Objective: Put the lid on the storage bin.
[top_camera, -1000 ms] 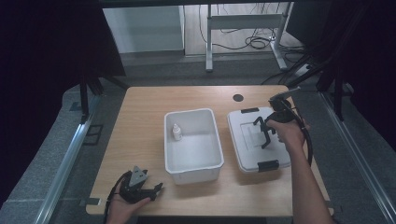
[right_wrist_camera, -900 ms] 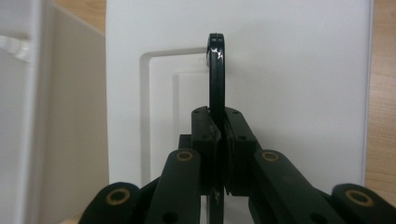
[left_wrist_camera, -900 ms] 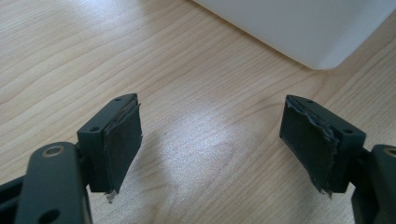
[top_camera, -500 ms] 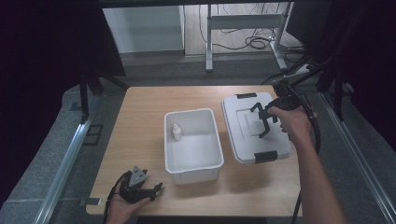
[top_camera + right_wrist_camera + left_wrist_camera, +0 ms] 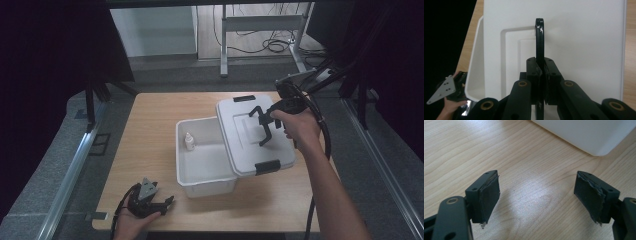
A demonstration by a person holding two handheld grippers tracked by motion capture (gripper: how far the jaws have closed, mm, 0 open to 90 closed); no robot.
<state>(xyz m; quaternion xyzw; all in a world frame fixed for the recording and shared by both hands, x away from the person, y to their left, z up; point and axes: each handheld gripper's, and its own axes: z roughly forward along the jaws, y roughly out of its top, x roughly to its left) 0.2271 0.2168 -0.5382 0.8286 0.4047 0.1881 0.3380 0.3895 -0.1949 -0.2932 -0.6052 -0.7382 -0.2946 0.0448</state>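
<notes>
— Overhead, what is gripped by the right gripper (image 5: 263, 127)?

— A black handle (image 5: 539, 40) on the white lid (image 5: 252, 135) is pinched between its closed jaws; the lid is held tilted over the right rim of the open white bin (image 5: 202, 180) at the table's (image 5: 150, 130) centre.

— And the left gripper (image 5: 537, 195)?

— Its jaws are spread wide, nothing held, near the table's front left corner. A small bottle (image 5: 189, 142) is seen inside the bin.

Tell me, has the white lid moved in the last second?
Yes. The lid, held by the right gripper, has shifted left and now overlaps the open bin.
</notes>
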